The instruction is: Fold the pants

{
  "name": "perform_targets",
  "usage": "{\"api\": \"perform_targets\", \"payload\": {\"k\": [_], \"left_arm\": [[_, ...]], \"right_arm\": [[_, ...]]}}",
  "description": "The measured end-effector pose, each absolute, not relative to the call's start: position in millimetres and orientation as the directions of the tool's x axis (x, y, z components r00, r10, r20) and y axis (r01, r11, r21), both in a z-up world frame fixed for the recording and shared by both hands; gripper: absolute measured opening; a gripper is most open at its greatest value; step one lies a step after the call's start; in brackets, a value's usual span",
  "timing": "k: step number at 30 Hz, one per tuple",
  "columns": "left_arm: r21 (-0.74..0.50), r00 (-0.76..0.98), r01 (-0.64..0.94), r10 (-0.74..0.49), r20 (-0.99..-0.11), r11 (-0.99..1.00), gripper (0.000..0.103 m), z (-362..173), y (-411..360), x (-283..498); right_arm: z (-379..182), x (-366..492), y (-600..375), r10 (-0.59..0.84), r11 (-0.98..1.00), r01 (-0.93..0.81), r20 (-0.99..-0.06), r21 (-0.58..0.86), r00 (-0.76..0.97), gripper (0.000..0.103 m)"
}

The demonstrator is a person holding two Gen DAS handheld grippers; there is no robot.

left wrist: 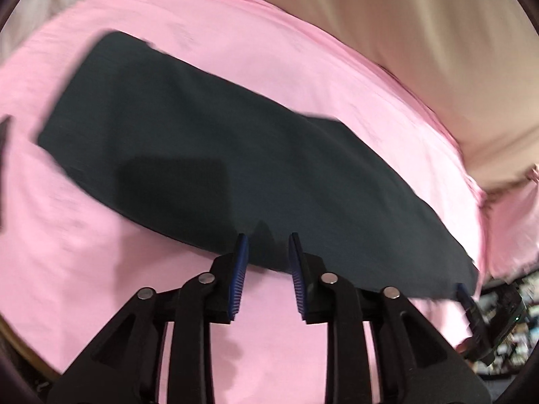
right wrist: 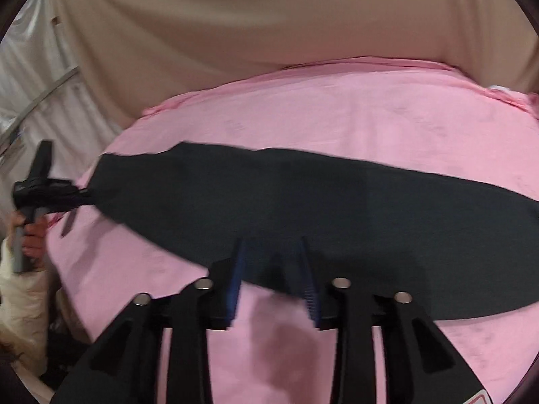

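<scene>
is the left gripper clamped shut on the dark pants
No: the left gripper has its blue-padded fingers spread apart over the near edge of the long dark pants.

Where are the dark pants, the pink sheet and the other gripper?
dark pants [left wrist: 209, 141]: left wrist view, middle of the fabric.
pink sheet [right wrist: 337, 118]: right wrist view, bare area beyond the pants.
left gripper [right wrist: 50, 198]: right wrist view, black body.

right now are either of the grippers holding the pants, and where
Nothing is held. The left gripper and right gripper both stand open at the near edge of the dark pants, which lie flat on the pink sheet.
</scene>
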State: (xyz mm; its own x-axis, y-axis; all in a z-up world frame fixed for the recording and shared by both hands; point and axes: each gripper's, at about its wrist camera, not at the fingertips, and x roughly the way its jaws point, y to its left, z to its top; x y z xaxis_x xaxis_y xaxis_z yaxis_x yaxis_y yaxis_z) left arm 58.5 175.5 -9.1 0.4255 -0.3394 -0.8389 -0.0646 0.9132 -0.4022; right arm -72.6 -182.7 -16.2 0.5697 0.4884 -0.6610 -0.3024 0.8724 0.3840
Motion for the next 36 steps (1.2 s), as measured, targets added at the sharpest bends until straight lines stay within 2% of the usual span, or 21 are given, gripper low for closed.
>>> {"api": "perform_targets", "payload": {"k": [2, 3, 5, 10, 12, 13, 14, 15, 16, 22, 23, 25, 26, 29, 33, 35, 36], "left_arm": [[-0.448, 0.393, -0.014, -0.407, -0.824, 0.894, 0.034, -17.0, 155.0, 55.1], [-0.484, 0.375, 0.012, -0.452, -0.809, 0.875, 0.039, -21.3, 145.2, 54.0], [-0.54, 0.345, 0.024, -0.514, -0.785, 0.841, 0.043, -29.8, 134.6, 57.0], [-0.686, 0.311, -0.091, -0.634, -0.708, 0.722, 0.041, -59.2, 140.9, 75.4], [-0.698, 0.313, -0.099, -0.644, -0.698, 0.709, 0.03, -63.7, 142.3, 75.0], [-0.699, 0.314, -0.092, -0.645, -0.696, 0.709, 0.024, -63.8, 141.7, 76.5], [-0.694, 0.308, -0.089, -0.643, -0.701, 0.714, 0.008, -64.3, 141.5, 78.0], [-0.69, 0.299, -0.091, -0.641, -0.707, 0.718, 0.0, -65.5, 142.9, 81.3], [-0.683, 0.289, -0.098, -0.636, -0.715, 0.724, 0.0, -67.2, 143.2, 80.8], [-0.547, 0.32, -0.041, -0.508, -0.8, 0.836, 0.0, -46.1, 166.0, 47.0], [-0.531, 0.341, -0.04, -0.488, -0.804, 0.847, 0.0, -40.9, 167.1, 42.3], [-0.561, 0.369, -0.052, -0.506, -0.779, 0.826, 0.003, -31.8, 174.4, 39.4], [-0.583, 0.372, -0.053, -0.525, -0.765, 0.811, 0.008, -31.1, 174.1, 41.7], [-0.638, 0.35, -0.073, -0.58, -0.736, 0.766, 0.039, -35.9, 165.6, 54.3], [-0.672, 0.316, -0.132, -0.612, -0.725, 0.728, 0.041, -51.9, 163.3, 70.3], [-0.688, 0.308, -0.167, -0.625, -0.717, 0.707, 0.04, -59.4, 169.5, 74.6], [-0.698, 0.306, -0.179, -0.636, -0.709, 0.693, 0.035, -62.3, 170.8, 77.8]], "right_arm": [[-27.1, -62.2, -155.5, 0.59, 0.807, -0.319, -0.65, 0.497, 0.48, 0.04], [-32.3, -56.4, -148.9, 0.614, 0.787, -0.304, -0.641, 0.537, 0.46, 0.04], [-46.9, -42.1, -140.2, 0.67, 0.733, -0.244, -0.616, 0.635, 0.414, 0.04], [-71.7, -29.0, -141.5, 0.703, 0.656, -0.062, -0.58, 0.752, 0.413, 0.041], [-71.4, -27.4, -142.7, 0.691, 0.656, -0.041, -0.577, 0.754, 0.435, 0.04], [-71.0, -25.9, -139.7, 0.683, 0.661, -0.038, -0.581, 0.749, 0.443, 0.035], [-71.9, -21.9, -136.9, 0.666, 0.678, -0.03, -0.597, 0.734, 0.447, 0.029], [-73.5, -18.7, -138.4, 0.652, 0.695, -0.019, -0.619, 0.719, 0.438, 0.005], [-76.4, -17.6, -137.2, 0.636, 0.708, -0.001, -0.637, 0.707, 0.436, 0.002], [-42.6, -56.7, -117.0, 0.57, 0.805, -0.16, -0.67, 0.571, 0.475, 0.003], [-40.7, -59.2, -117.7, 0.561, 0.812, -0.155, -0.679, 0.562, 0.474, 0.008], [-45.8, -53.1, -125.9, 0.601, 0.769, -0.103, -0.657, 0.631, 0.456, 0.045], [-49.6, -49.0, -129.5, 0.626, 0.739, -0.083, -0.636, 0.668, 0.452, 0.045], [-60.7, -38.6, -136.4, 0.653, 0.705, -0.043, -0.625, 0.708, 0.429, 0.045], [-75.0, -28.8, -144.3, 0.661, 0.669, 0.04, -0.619, 0.742, 0.423, 0.044], [-80.0, -24.0, -148.9, 0.67, 0.639, 0.08, -0.605, 0.765, 0.43, 0.04], [-80.9, -21.5, -149.7, 0.663, 0.642, 0.086, -0.608, 0.762, 0.436, 0.03]]}}
